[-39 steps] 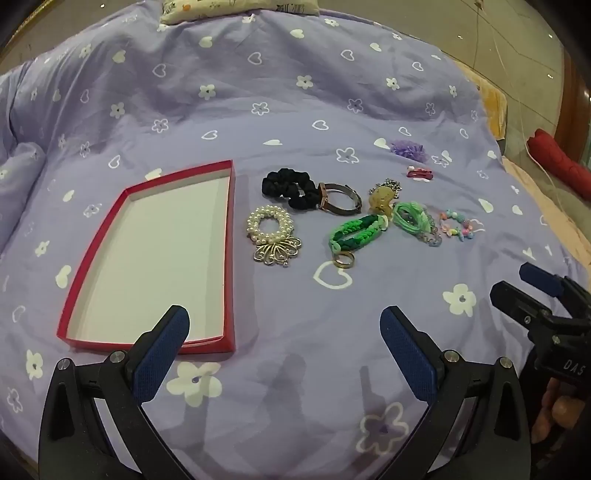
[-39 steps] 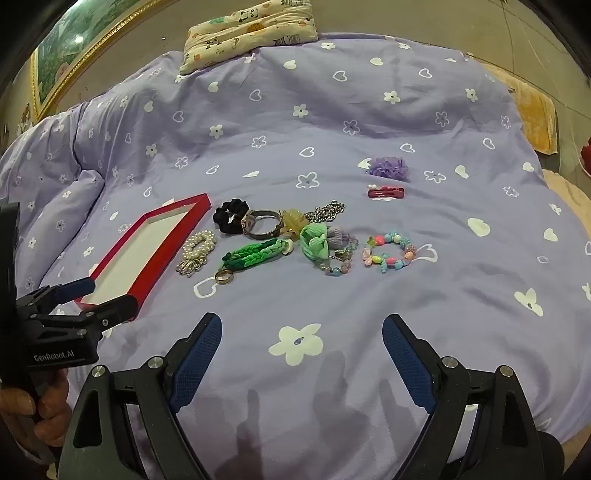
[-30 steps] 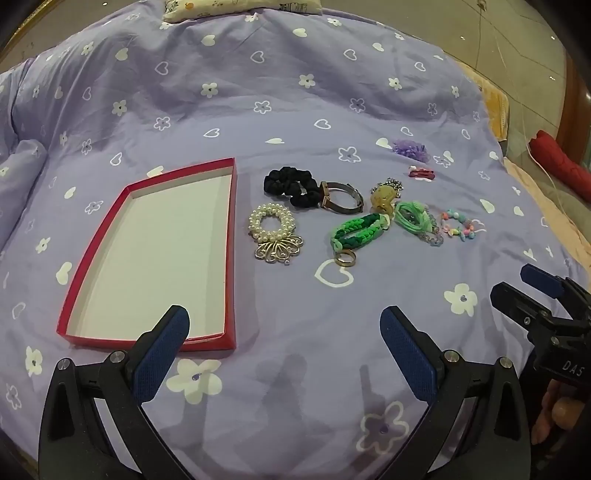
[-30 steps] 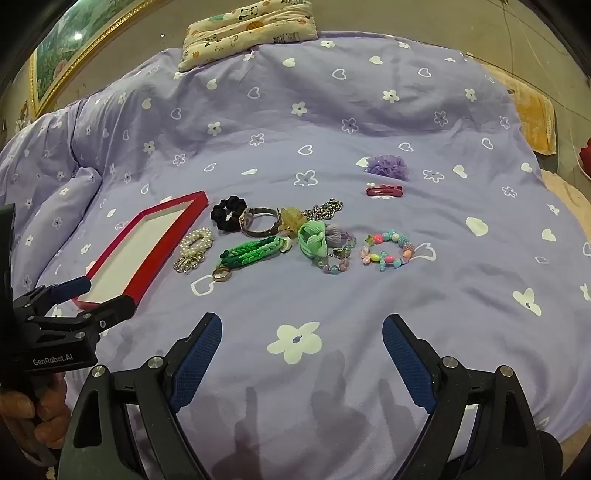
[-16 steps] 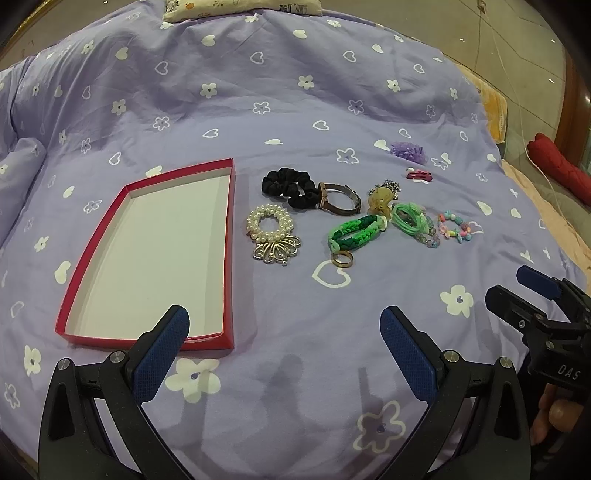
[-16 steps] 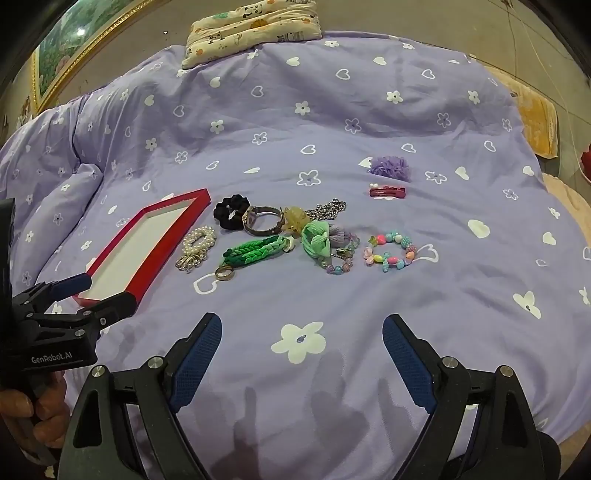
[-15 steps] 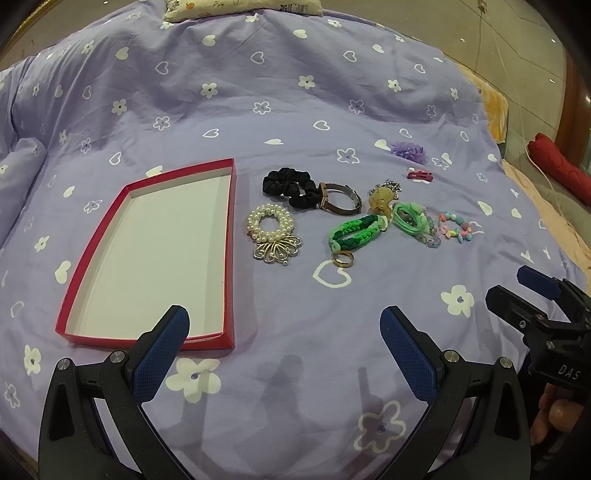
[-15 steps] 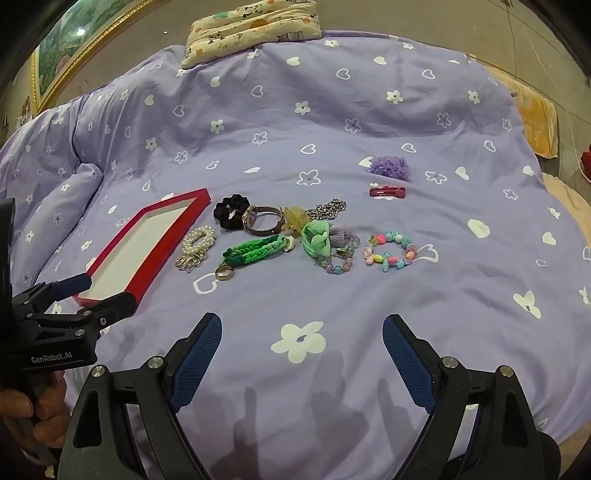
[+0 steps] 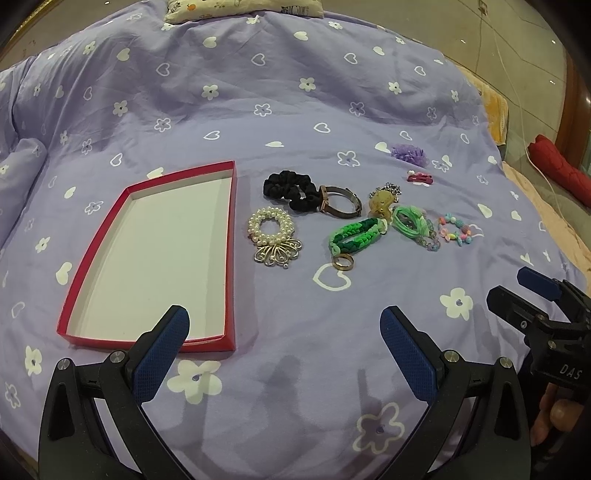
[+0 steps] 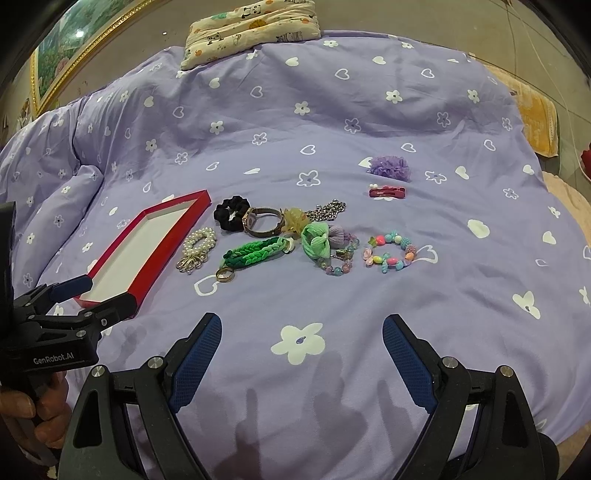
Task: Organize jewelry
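A shallow red box [image 9: 231, 240] with a white floor lies empty on the purple bedspread, left of the jewelry. Beside it sit a pearl bracelet with a silver pendant [image 9: 271, 230], a black scrunchie [image 9: 286, 188], a watch [image 9: 338, 201], a green braided bracelet [image 9: 354, 236], a gold ring [image 9: 342, 263], a light green hair tie [image 10: 316, 240], a colourful bead bracelet [image 10: 389, 253], a red hair clip [image 10: 387, 192] and a purple flower [image 10: 391, 167]. My left gripper [image 9: 284, 341] hovers open near the box's front corner. My right gripper [image 10: 301, 347] hovers open in front of the jewelry, holding nothing.
A patterned pillow [image 10: 251, 29] lies at the far end of the bed. A red bundle [image 9: 561, 173] and an orange towel [image 10: 535, 118] lie off the right edge. A framed picture [image 10: 70, 51] hangs at the far left.
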### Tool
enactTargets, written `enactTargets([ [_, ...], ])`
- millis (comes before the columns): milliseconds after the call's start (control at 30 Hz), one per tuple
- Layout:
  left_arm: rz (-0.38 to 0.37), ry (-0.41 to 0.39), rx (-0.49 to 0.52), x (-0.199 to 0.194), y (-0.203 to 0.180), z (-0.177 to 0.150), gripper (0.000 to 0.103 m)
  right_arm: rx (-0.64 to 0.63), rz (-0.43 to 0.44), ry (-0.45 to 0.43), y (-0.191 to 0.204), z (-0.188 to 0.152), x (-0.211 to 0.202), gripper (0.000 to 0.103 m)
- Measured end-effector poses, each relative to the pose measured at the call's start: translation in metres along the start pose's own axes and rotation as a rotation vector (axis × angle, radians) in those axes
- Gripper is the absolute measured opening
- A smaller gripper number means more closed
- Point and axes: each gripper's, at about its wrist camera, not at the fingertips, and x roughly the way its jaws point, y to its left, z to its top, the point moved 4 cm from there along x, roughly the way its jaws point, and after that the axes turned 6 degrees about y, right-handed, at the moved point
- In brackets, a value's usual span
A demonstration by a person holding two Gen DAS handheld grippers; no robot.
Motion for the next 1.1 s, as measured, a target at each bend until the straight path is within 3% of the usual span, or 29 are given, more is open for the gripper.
enactTargets([
  [1100,0.002,0.011,-0.002,0.0054,0.0026,-0.0029,0.103,-0.001,0.015,0.003,0.0016,0.0028,-0.0027,0.091],
])
